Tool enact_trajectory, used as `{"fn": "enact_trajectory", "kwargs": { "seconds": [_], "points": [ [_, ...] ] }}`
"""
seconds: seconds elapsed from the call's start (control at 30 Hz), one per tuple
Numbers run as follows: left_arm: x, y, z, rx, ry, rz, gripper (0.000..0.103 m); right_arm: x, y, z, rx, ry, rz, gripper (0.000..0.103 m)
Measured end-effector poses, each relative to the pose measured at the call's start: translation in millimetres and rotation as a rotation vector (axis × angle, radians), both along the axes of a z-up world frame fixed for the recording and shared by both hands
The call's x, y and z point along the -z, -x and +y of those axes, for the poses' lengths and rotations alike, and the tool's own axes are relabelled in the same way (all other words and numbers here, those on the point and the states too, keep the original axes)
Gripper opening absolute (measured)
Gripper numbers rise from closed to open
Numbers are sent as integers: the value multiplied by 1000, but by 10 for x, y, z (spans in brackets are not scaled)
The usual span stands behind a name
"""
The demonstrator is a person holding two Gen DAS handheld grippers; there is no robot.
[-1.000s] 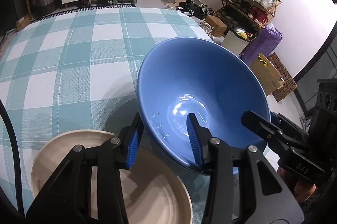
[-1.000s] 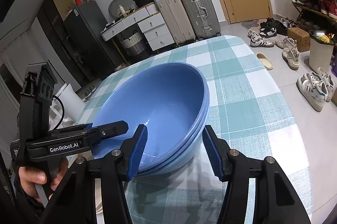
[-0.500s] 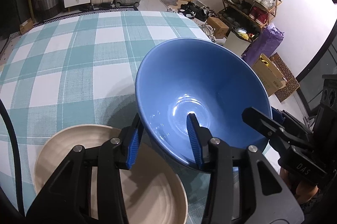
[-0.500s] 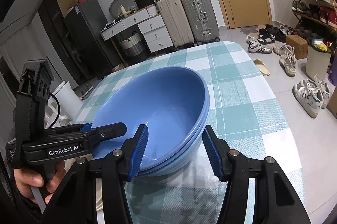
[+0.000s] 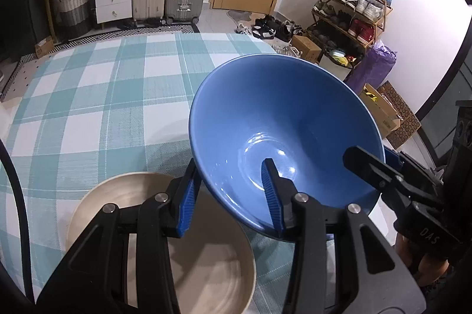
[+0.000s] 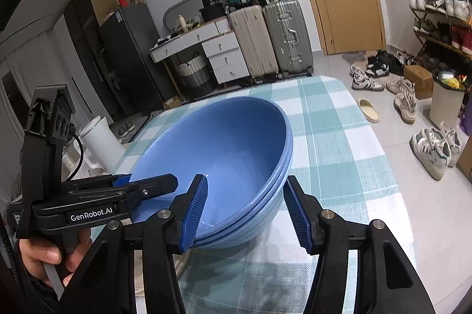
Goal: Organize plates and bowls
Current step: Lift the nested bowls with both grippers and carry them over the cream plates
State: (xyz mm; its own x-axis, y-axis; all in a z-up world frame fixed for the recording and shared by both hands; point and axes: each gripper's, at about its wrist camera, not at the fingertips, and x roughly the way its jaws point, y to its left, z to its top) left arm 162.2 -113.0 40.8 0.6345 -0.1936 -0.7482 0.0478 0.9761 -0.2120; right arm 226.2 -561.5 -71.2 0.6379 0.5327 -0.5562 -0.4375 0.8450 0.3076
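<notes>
The stack of blue bowls (image 6: 230, 166) is the big thing here. It is held up, tipped, above the checked tablecloth (image 5: 97, 95). The right-hand view shows more than one bowl nested together.

The left gripper (image 5: 230, 196) pinches the near rim of the stack. One blue pad is under the outside wall and the other pad is inside the bowl. The right gripper (image 6: 247, 210) grips the stack's rim from the other side, one pad inside and one pad on the outer wall. So both claws are closed on the bowls.

A beige plate (image 5: 206, 269) lies on the cloth, just below and beside the stack, on the left gripper's side.

What could go wrong? The bowls look smooth and shiny, so I think the inner bowl could slide out if the stack tips more. If one hand lifts faster than the other, the rim could slip from a pad. If the stack comes down too fast, it could bang the plate.
</notes>
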Motion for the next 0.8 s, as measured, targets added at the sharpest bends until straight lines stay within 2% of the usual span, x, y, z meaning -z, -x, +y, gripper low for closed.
{"fn": "enact_trajectory", "kwargs": {
  "seconds": [0.4,0.8],
  "points": [
    [-332,412,26,-41,-16,-43,39,-267,268,67,-23,-2,-61,56],
    [-634,879,80,-94,-51,-88,39,-409,458,220,-64,-7,-75,56]
  ]
}}
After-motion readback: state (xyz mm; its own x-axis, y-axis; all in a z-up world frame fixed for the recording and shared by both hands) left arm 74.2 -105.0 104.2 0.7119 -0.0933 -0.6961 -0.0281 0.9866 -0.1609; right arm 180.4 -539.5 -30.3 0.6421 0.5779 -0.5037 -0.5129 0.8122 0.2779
